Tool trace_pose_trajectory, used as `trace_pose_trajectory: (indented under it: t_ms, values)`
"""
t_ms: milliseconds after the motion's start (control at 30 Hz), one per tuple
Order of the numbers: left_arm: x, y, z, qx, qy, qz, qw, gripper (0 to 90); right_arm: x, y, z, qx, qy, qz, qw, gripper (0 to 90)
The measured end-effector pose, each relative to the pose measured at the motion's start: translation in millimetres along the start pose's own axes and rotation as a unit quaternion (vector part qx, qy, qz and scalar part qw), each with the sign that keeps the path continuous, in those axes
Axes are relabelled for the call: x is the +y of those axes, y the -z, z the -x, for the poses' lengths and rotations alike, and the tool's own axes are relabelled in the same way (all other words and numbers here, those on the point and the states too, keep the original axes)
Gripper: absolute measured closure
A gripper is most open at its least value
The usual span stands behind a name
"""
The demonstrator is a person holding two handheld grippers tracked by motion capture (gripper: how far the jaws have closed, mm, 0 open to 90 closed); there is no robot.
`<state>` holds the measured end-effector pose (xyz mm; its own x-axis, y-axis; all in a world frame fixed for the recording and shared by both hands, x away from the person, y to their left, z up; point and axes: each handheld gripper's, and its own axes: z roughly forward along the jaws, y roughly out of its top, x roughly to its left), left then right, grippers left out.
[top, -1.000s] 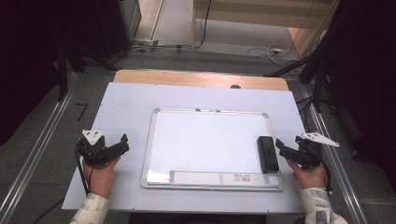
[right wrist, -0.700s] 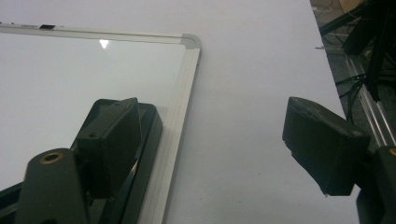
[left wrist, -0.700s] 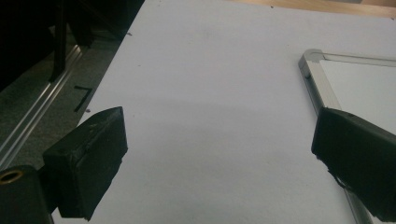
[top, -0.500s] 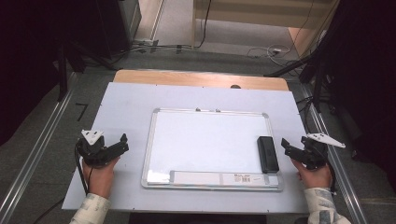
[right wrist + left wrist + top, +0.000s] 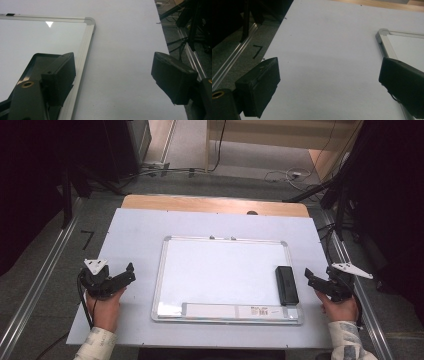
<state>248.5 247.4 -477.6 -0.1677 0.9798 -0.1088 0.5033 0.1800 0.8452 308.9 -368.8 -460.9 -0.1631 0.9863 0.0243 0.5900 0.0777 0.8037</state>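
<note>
Since the earlier frame, right gripper (image 5: 311, 279) has drawn back slightly from the black eraser (image 5: 286, 285) lying on the whiteboard (image 5: 220, 270); jaws wide, empty. Left gripper (image 5: 126, 272) rests level beside the board, jaws apart.

— What are you working on there?
— Your tabletop (image 5: 140, 230) looks matt, pale and smooth; the whiteboard (image 5: 220, 270) is glossy inside a brushed-metal frame.
— And the eraser (image 5: 286, 284)?
— Dull black plastic, like your tongs' matt pads (image 5: 260, 82).
</note>
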Motion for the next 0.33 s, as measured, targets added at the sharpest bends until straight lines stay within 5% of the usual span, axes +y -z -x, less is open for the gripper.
trace_pose_trajectory:
  t_ms: [333]
  values:
    - [0.0,0.6,-1.7,0.000,0.004,-0.001,1.0000,3.8,0.3,2.1,0.5,-0.001,-0.003,0.005,1.0000,18.1]
